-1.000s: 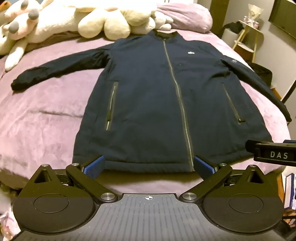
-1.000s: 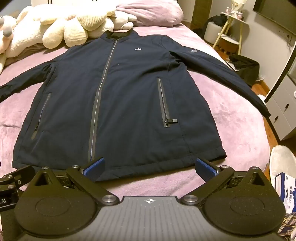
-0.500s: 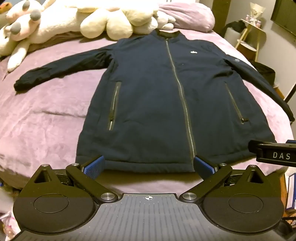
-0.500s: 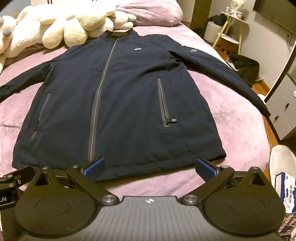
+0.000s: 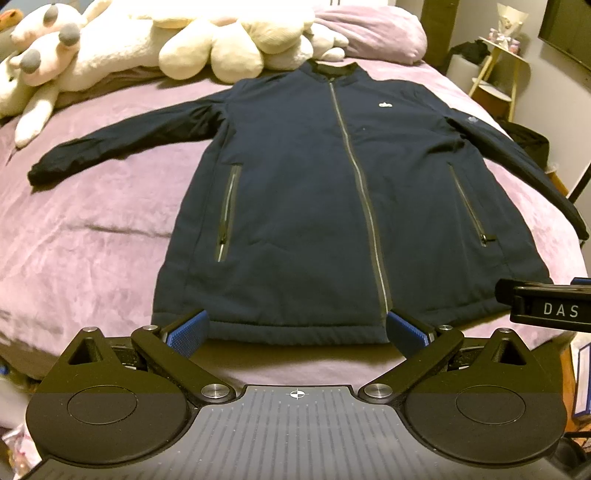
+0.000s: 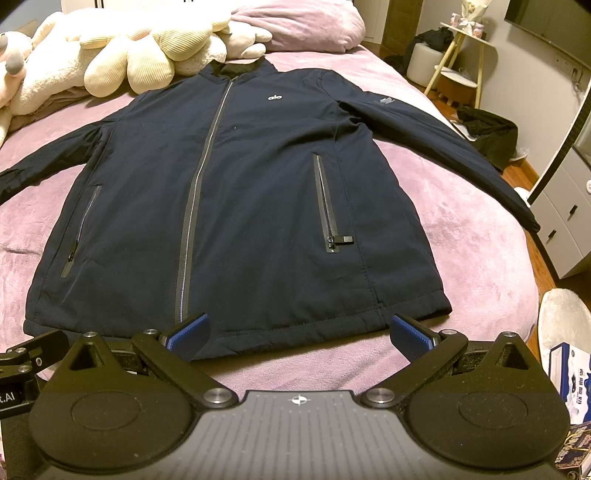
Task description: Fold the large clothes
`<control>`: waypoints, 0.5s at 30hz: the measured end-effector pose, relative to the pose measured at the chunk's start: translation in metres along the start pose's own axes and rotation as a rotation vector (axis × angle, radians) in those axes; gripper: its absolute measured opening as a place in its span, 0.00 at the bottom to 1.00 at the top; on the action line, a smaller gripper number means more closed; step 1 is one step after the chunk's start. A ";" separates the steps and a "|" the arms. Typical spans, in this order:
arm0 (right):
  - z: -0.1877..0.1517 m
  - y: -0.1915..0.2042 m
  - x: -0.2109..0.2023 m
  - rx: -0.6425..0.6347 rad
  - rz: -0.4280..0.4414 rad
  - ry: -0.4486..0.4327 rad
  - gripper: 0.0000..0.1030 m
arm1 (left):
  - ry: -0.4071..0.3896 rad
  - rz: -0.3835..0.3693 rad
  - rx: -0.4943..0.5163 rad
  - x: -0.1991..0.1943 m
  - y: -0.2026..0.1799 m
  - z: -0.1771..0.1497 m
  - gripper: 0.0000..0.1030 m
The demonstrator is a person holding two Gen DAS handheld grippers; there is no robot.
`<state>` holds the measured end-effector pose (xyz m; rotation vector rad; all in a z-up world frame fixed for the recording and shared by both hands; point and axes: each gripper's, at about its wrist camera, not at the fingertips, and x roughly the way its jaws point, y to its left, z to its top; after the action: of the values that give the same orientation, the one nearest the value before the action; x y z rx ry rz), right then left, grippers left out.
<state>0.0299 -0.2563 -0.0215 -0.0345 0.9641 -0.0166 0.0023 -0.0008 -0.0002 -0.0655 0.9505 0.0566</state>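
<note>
A dark navy zip-up jacket (image 5: 332, 192) lies flat, front up and zipped, on a bed with a purple blanket (image 5: 92, 236). Both sleeves are spread out to the sides. It also shows in the right wrist view (image 6: 251, 206). My left gripper (image 5: 295, 332) is open and empty, hovering just short of the jacket's bottom hem. My right gripper (image 6: 299, 334) is open and empty, also just short of the hem, nearer its right corner. The right gripper's body shows at the right edge of the left wrist view (image 5: 546, 308).
Cream and white plush toys (image 5: 207, 48) and a purple pillow (image 5: 369, 33) lie at the head of the bed. A small side table (image 6: 461, 70) and dark clothes on the floor (image 6: 491, 133) stand to the right. White drawers (image 6: 569, 229) sit beside the bed's right edge.
The left wrist view has shifted left, so the jacket sits further right in it. The right wrist view is nearly unchanged. Both grippers stay open.
</note>
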 end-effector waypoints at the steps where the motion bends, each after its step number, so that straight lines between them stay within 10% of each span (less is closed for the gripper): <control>1: 0.000 0.000 0.000 0.000 0.000 0.000 1.00 | 0.000 0.000 0.000 0.000 0.000 0.000 1.00; 15: 0.000 0.000 0.001 0.002 0.000 0.001 1.00 | 0.000 0.002 0.004 0.000 -0.001 0.001 1.00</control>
<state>0.0299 -0.2563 -0.0224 -0.0328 0.9653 -0.0175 0.0031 -0.0015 0.0001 -0.0605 0.9504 0.0562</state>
